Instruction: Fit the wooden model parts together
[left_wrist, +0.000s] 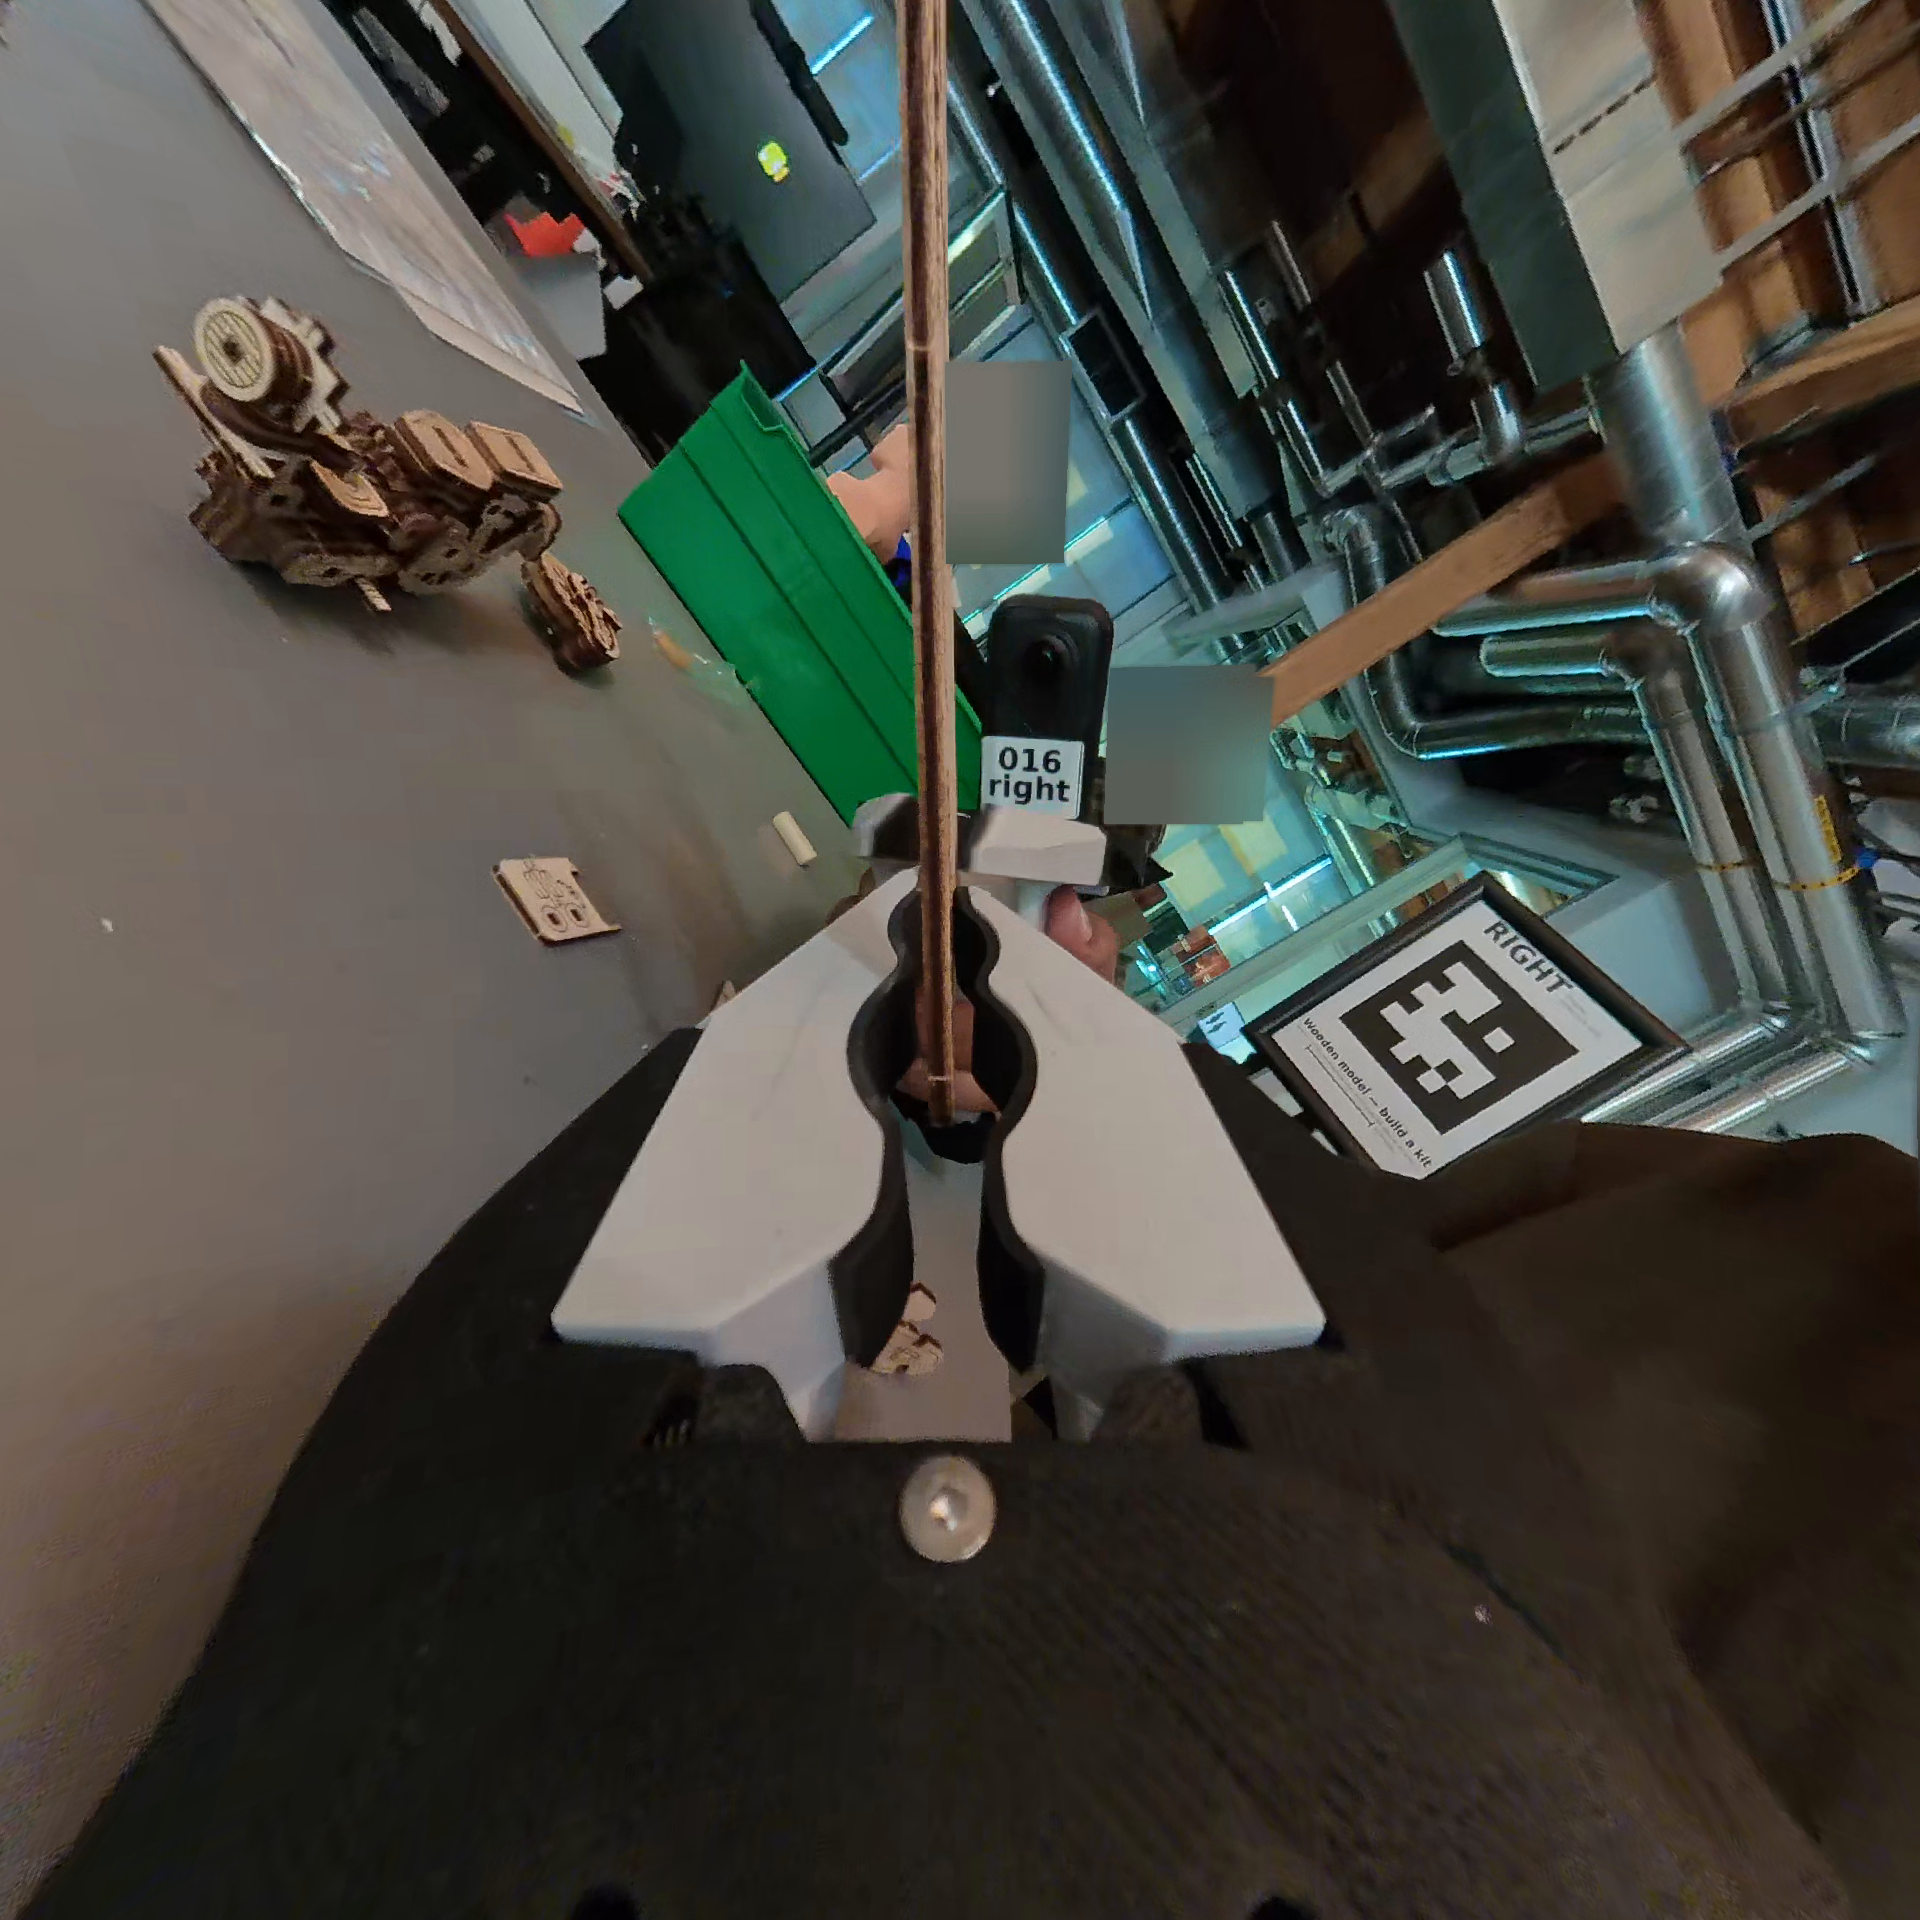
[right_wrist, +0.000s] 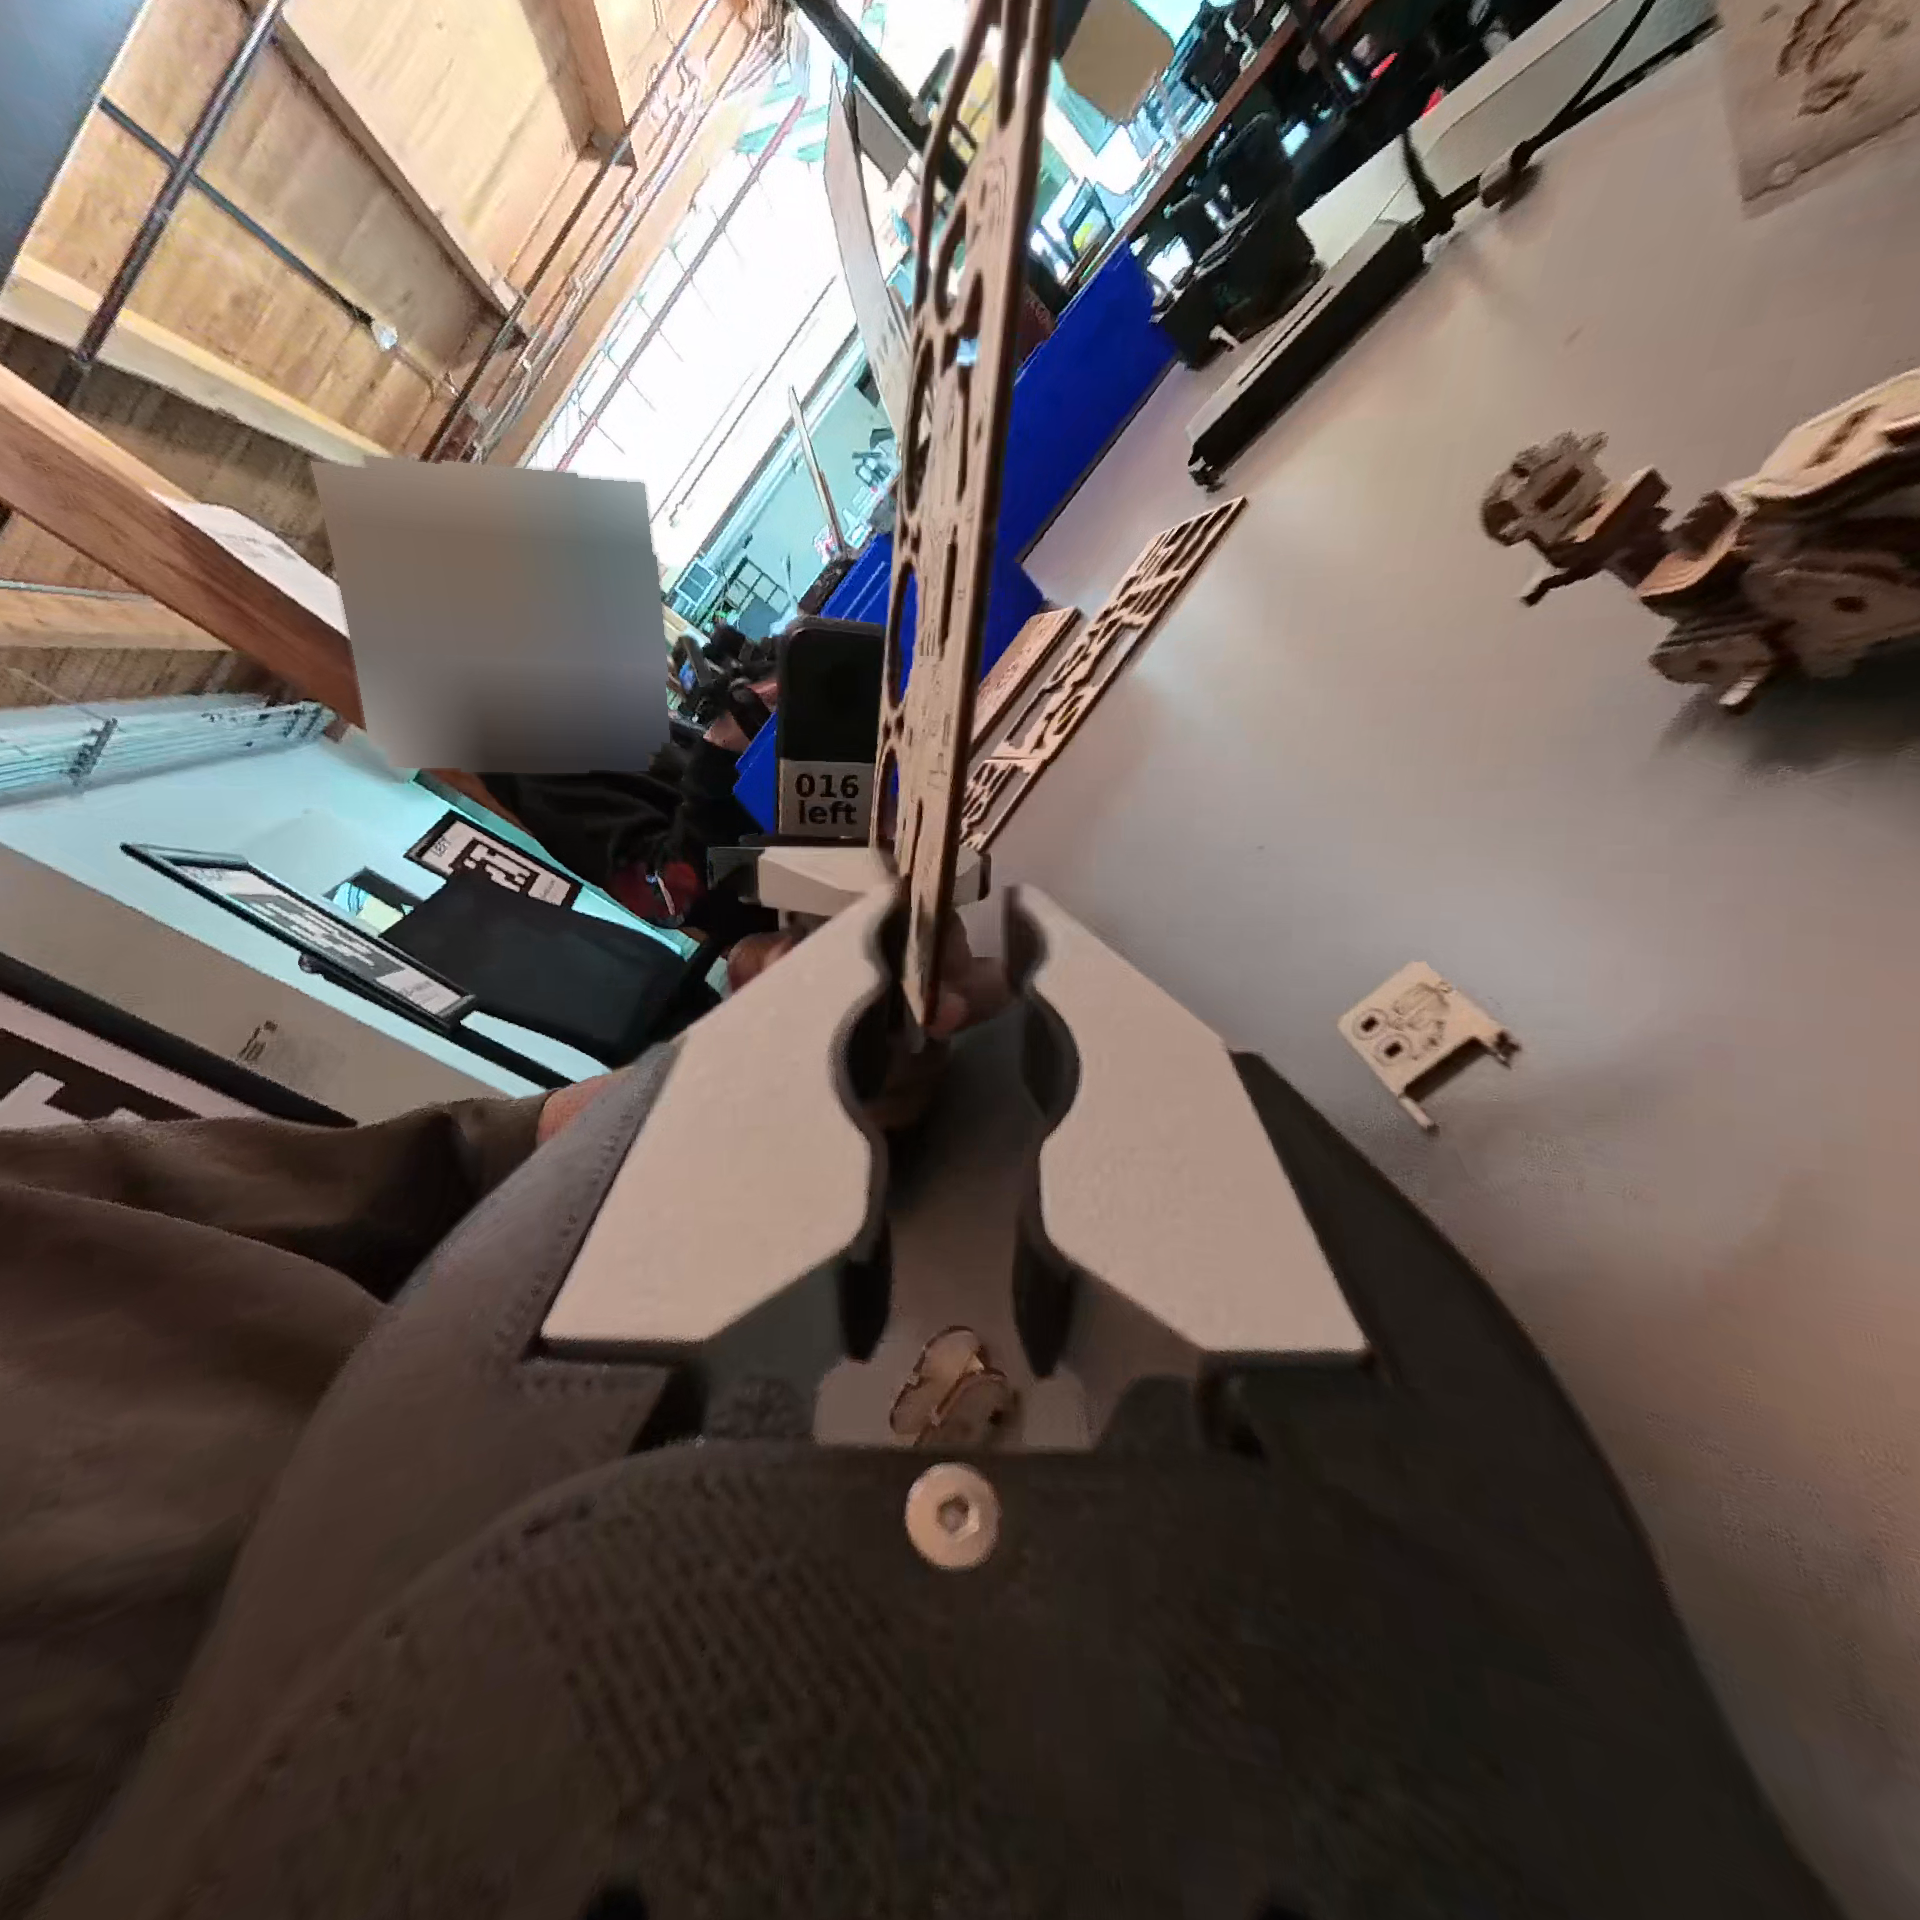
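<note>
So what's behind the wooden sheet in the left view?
Behind the sheet: the right gripper, a green bin and a hand. The sheet hides that gripper's fingertips.

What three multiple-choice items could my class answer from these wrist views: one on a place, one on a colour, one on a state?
1. Where does the small flat wooden piece lie?
A. In a bin
B. On the grey table
C. Between a gripper's fingers

2. What colour is the bin behind the wooden sheet in the left wrist view?
A. Red
B. Yellow
C. Green

3. What is the left gripper doing?
A. Closed on the wooden sheet's edge
B. Wide open and empty
C. Holding a cup

Answers:
1 B: the piece lies flat on the table, apart from both grippers.
2 C: the bin's walls are plainly green.
3 A: its fingertips press on both faces of the sheet, which is seen edge-on.
</note>
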